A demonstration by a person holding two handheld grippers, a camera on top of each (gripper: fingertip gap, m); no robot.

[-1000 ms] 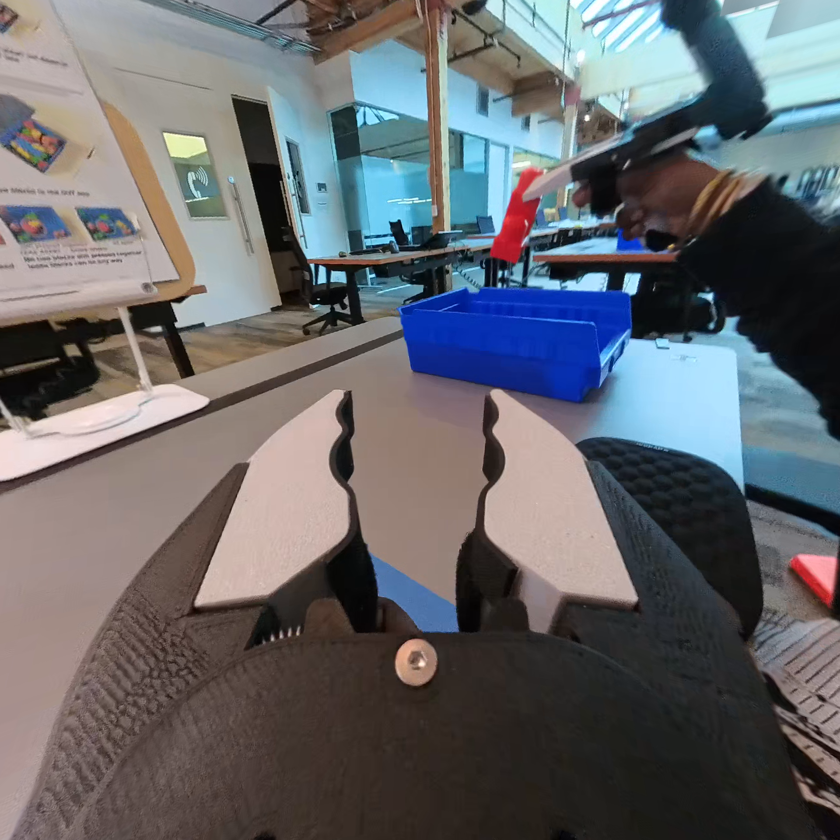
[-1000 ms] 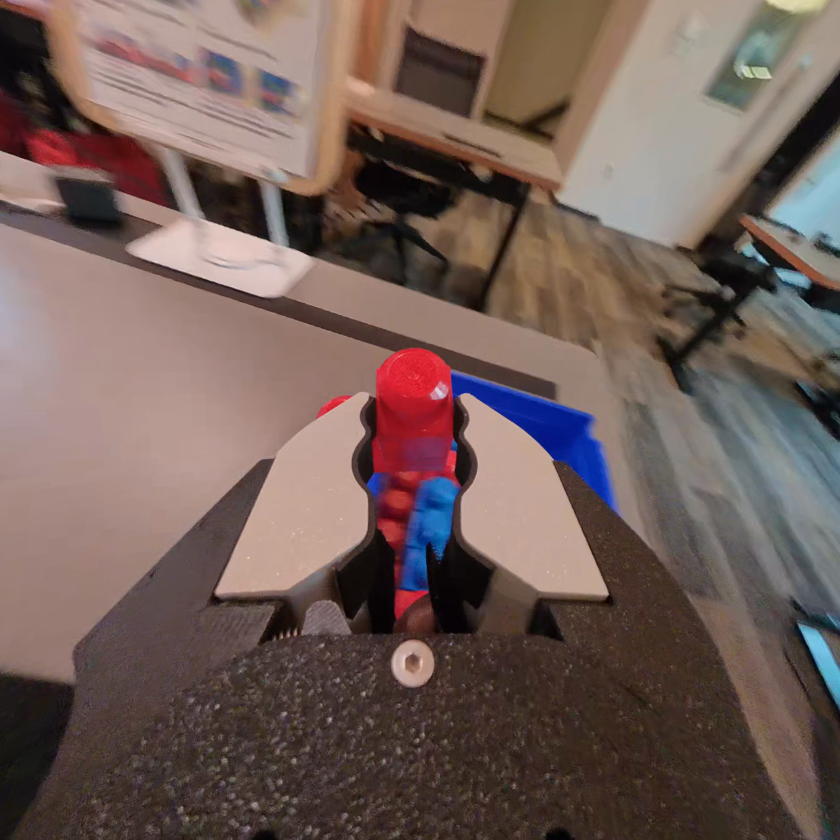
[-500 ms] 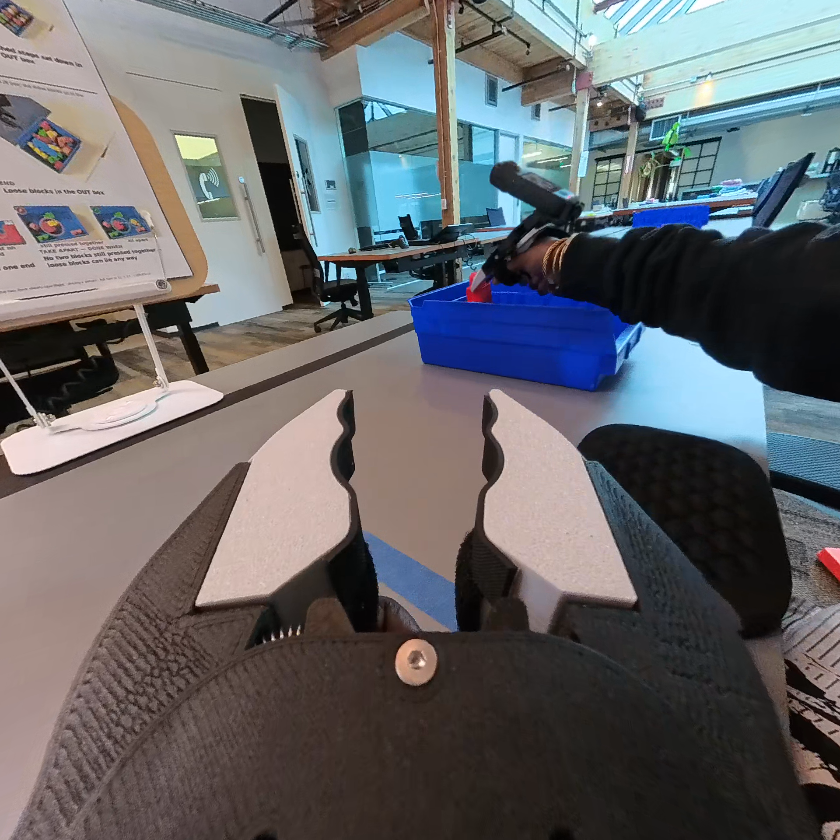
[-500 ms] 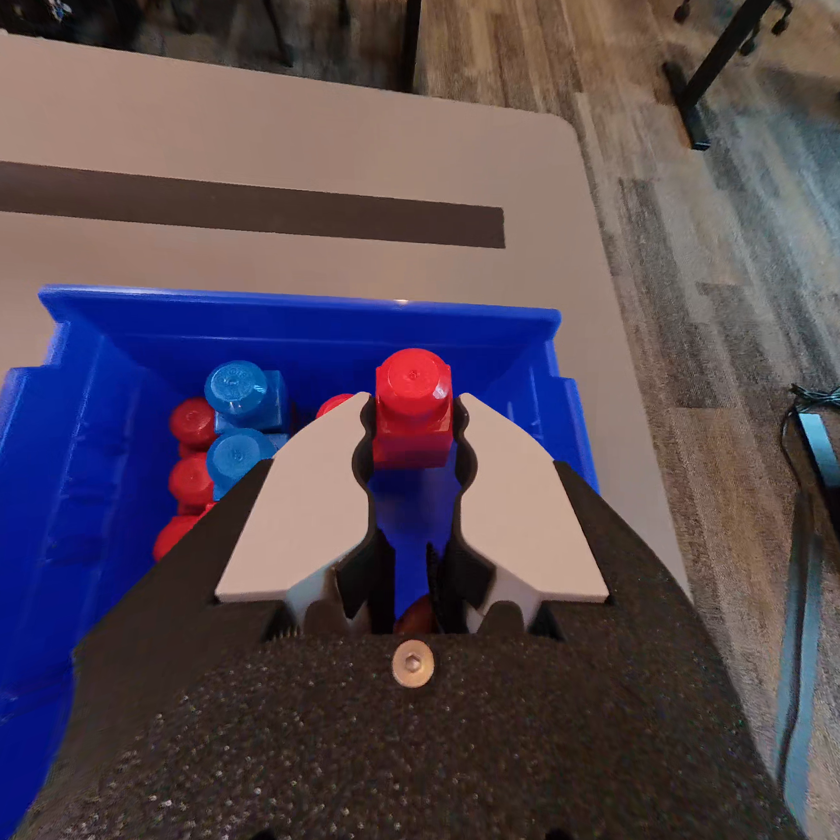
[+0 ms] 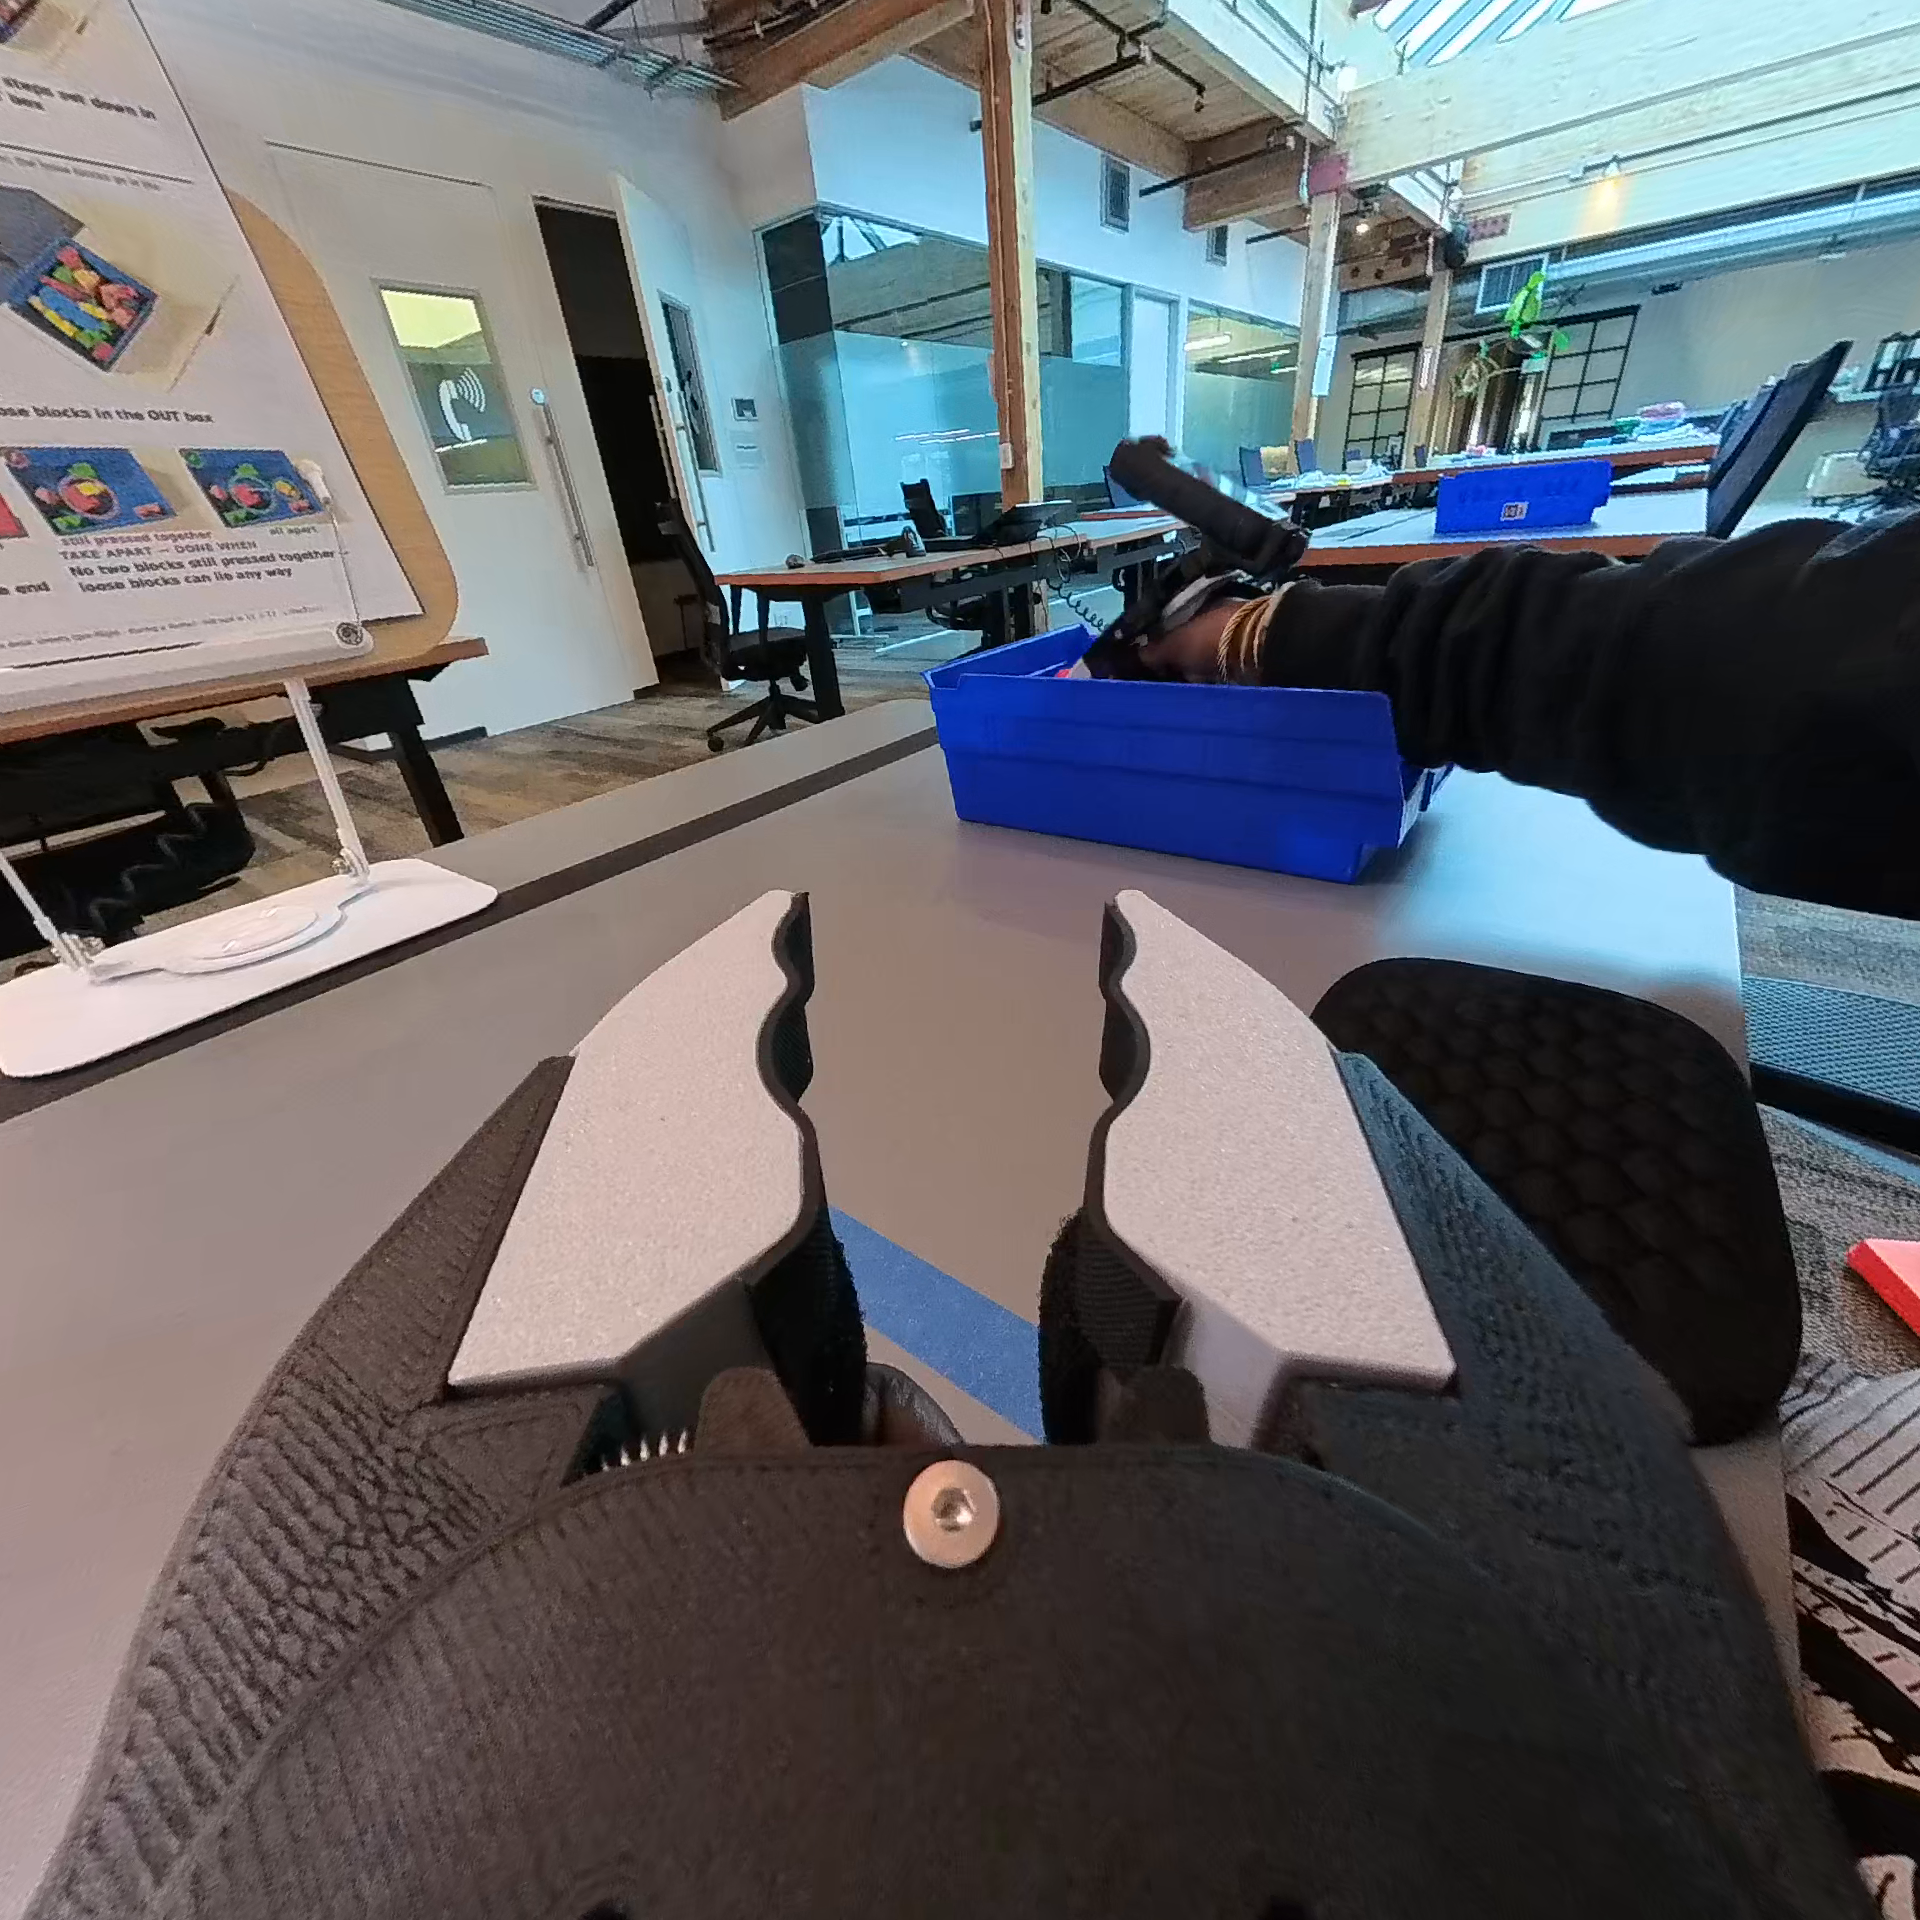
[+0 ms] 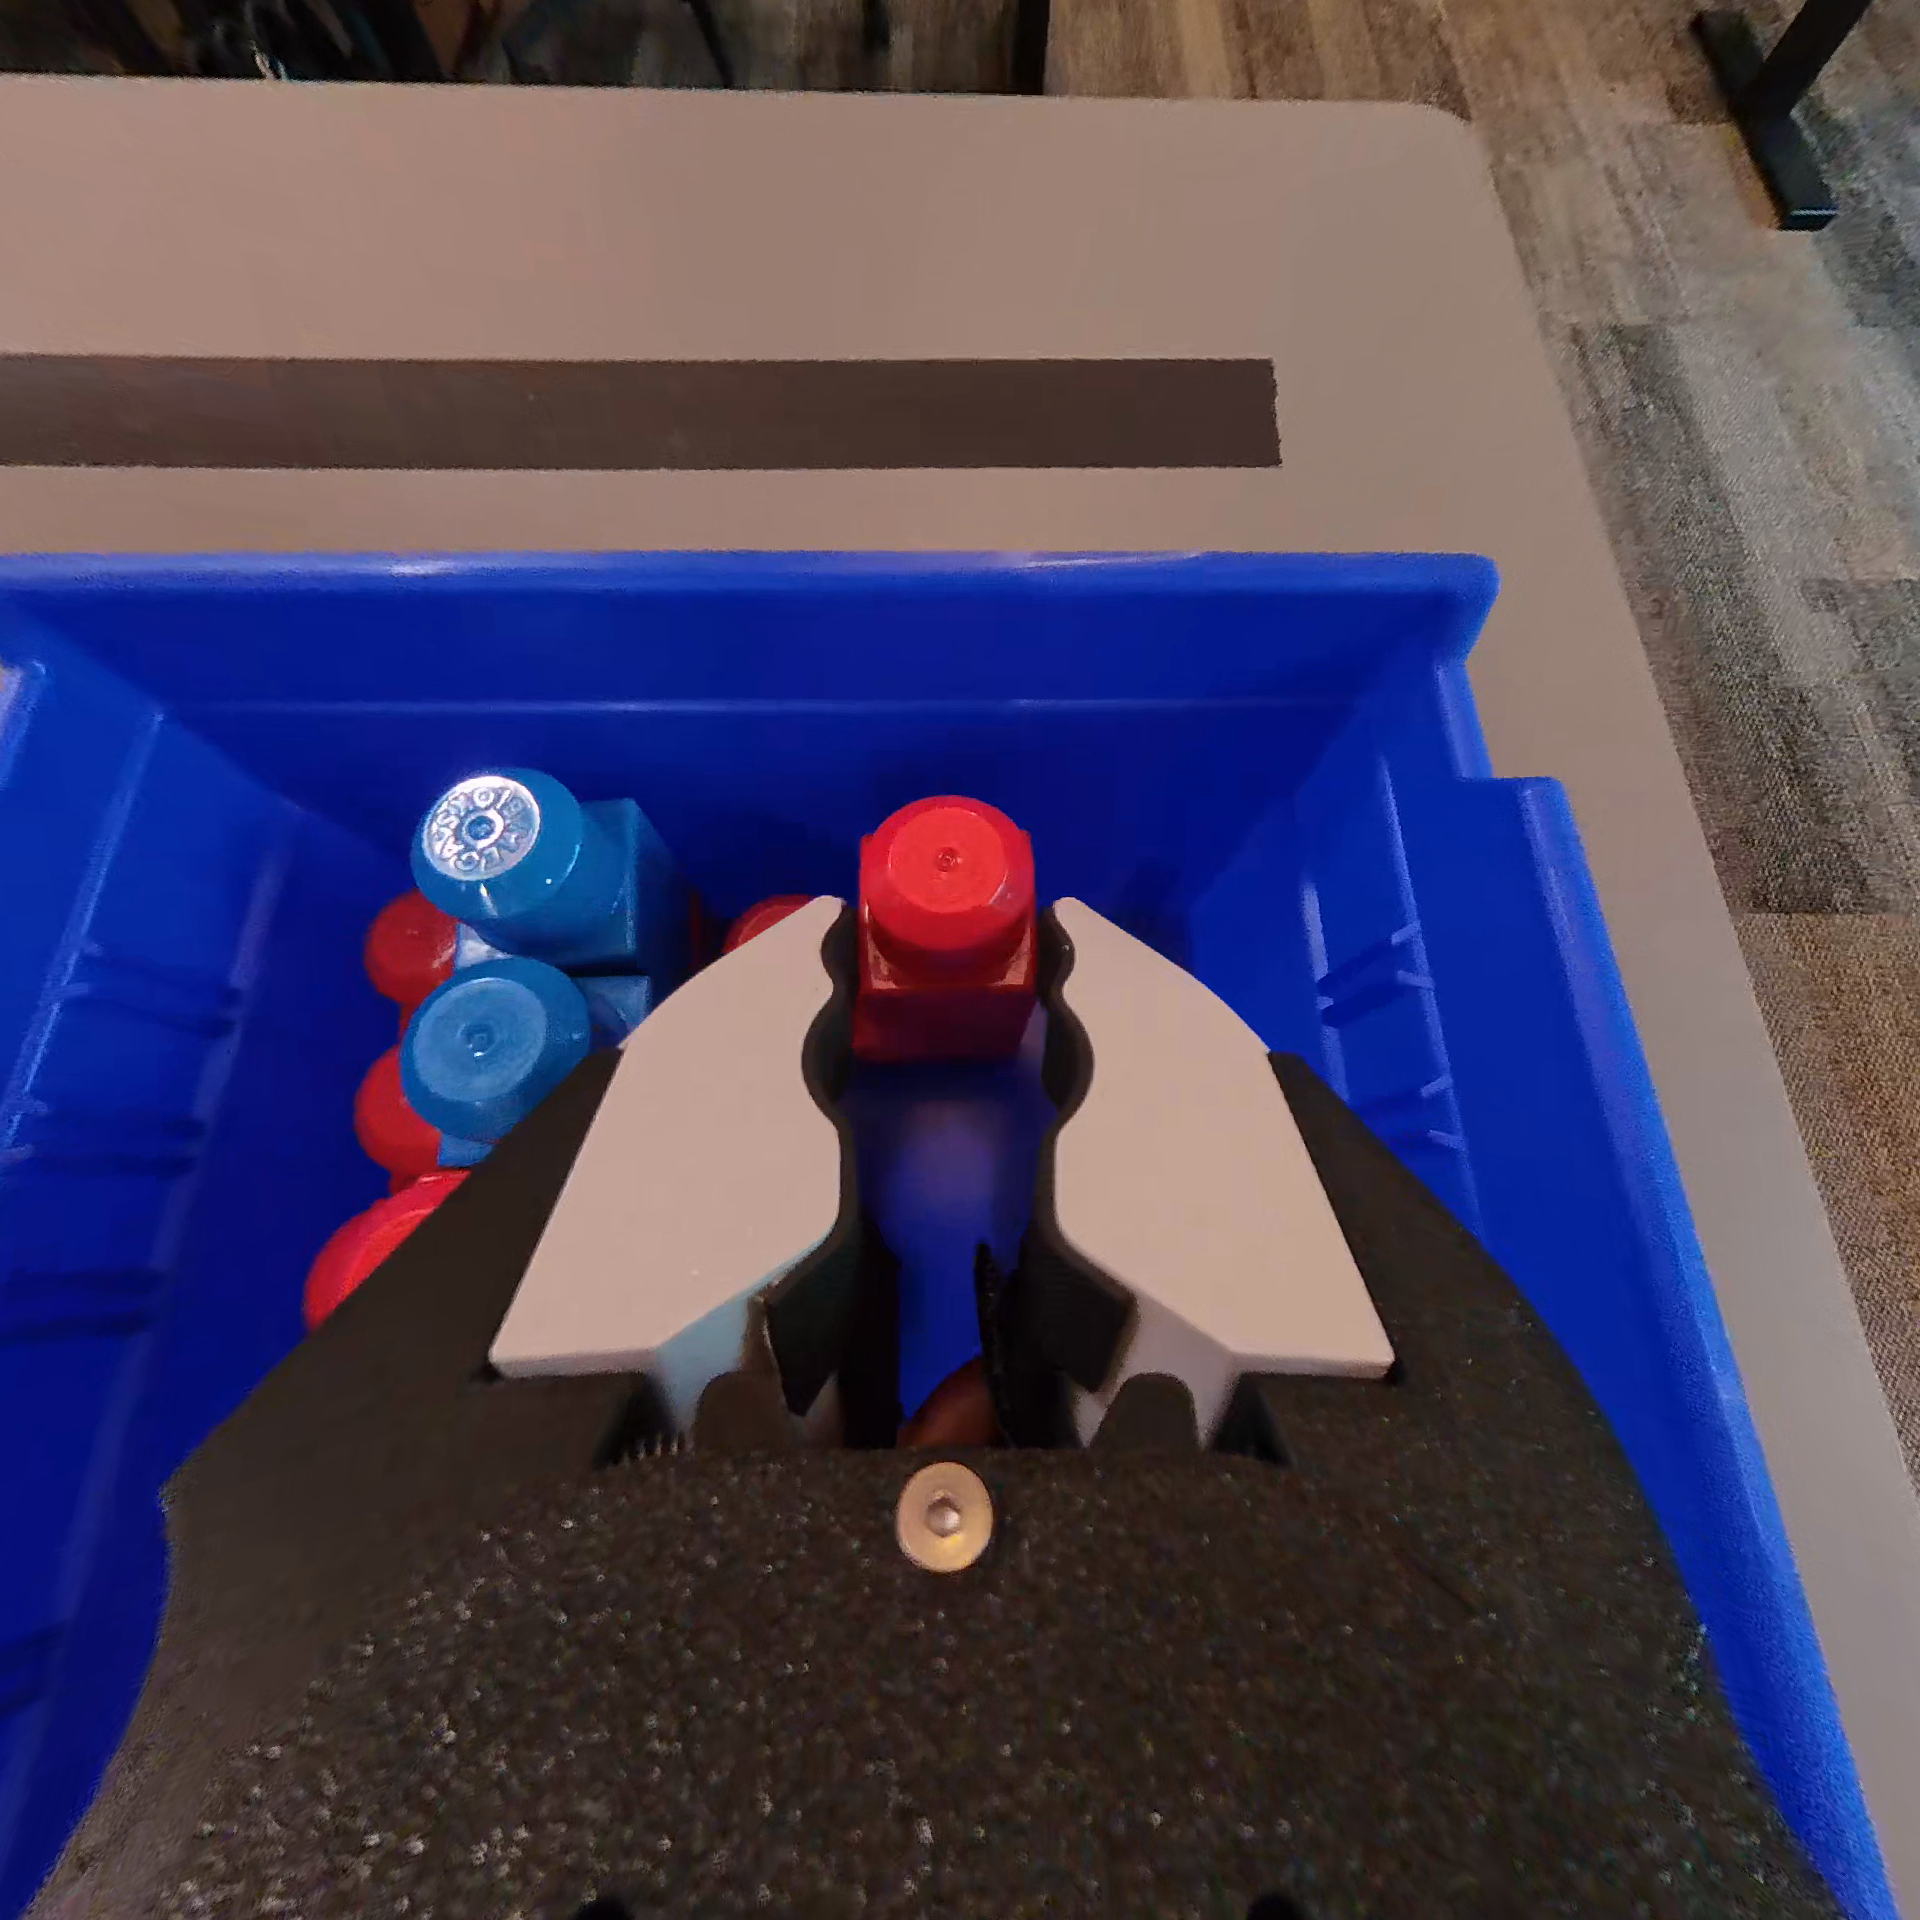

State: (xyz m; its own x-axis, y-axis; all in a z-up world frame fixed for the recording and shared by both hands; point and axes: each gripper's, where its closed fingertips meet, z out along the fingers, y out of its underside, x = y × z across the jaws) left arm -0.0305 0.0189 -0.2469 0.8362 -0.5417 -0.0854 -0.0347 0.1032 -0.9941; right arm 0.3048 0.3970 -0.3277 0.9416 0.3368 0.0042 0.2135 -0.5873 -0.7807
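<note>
Inside the blue bin (image 6: 727,634), at its far wall, our right gripper (image 6: 945,977) clamps a single-stud red block (image 6: 943,935), pads tight against its sides. At nine o'clock of it lie blue blocks (image 6: 499,935) on red ones (image 6: 400,951) (all loose in the bin). Our left gripper (image 5: 951,966) hovers over the grey table (image 5: 312,1195), jaws wide and bare, the bin at one o'clock, a black pad (image 5: 1558,1143) at three.

Open desk (image 5: 935,1039) was left ahead of the left jaws; inside the blue bin (image 6: 1351,665), passage leftward was blocked by piled blocks (image 6: 488,935).
</note>
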